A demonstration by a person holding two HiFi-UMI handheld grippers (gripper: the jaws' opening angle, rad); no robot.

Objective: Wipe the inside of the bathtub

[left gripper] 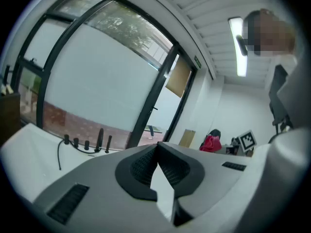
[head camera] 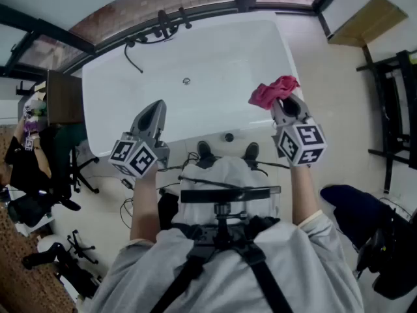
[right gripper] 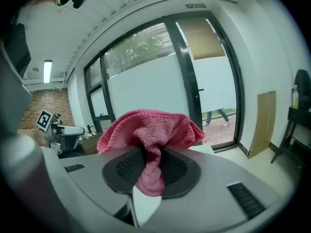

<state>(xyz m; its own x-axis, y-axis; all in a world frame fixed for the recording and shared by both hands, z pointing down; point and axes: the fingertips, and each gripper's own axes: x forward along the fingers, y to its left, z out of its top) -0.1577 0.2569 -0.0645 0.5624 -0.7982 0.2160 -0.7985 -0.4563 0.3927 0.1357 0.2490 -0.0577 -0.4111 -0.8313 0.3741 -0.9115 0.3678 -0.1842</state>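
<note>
Right gripper (head camera: 282, 103), held over the near right side of the white bathtub (head camera: 221, 51), is clamped on a bunched pink cloth (head camera: 273, 91) that puffs out past its jaw tips. Left gripper (head camera: 154, 108), jaws closed together on nothing, hovers over the tub's near left side. Farther off lie the drain (head camera: 186, 81) and, on the far rim, black faucet fittings (head camera: 159, 30).

One white bathtub (head camera: 215, 57), two grippers, namely left gripper (head camera: 155, 107) and right gripper (head camera: 282, 100), one pink cloth (head camera: 273, 91), one drain (head camera: 186, 81), one set of black taps (head camera: 159, 30), two dark shoes (head camera: 206, 152), one brown cabinet (head camera: 64, 96)
</note>
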